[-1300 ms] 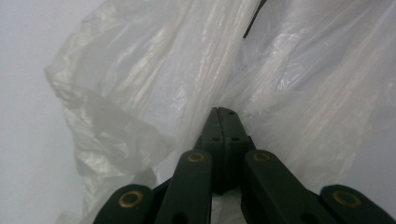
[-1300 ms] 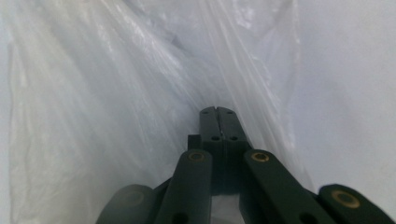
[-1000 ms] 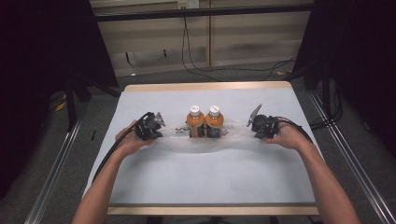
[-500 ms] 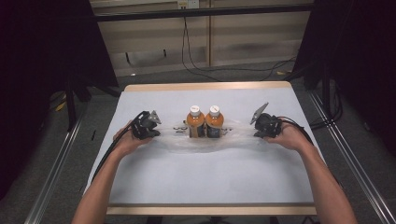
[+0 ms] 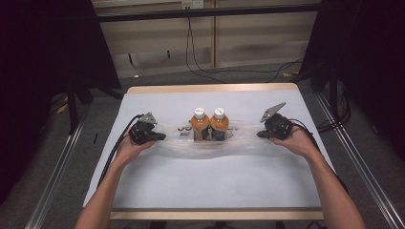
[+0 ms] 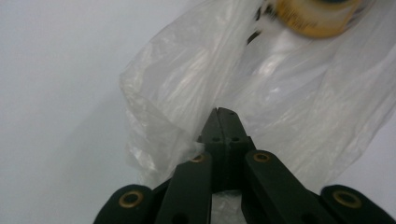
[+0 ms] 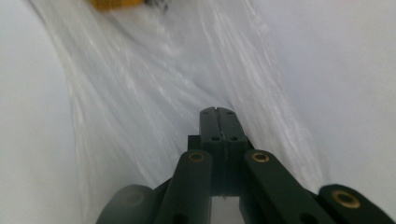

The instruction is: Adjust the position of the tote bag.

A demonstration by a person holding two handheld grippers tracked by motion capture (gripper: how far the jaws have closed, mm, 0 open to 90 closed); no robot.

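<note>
left gripper (image 5: 154, 137) and right gripper (image 5: 265, 134), each clamped on one end of the clear plastic bag (image 5: 239, 140); the bag's long axis runs between them across the table (image 5: 157, 98), two orange bottles (image 5: 209, 125) upright at its middle, equally near both.

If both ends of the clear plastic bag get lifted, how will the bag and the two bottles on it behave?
The thin, crinkled clear plastic bag is probably floppy and would likely sag in the middle. The two upright orange bottles with white caps look full, so fairly heavy, and standing tall they may tip or slide together. The shut left hand-held gripper pinches glossy film, which might slip.
</note>
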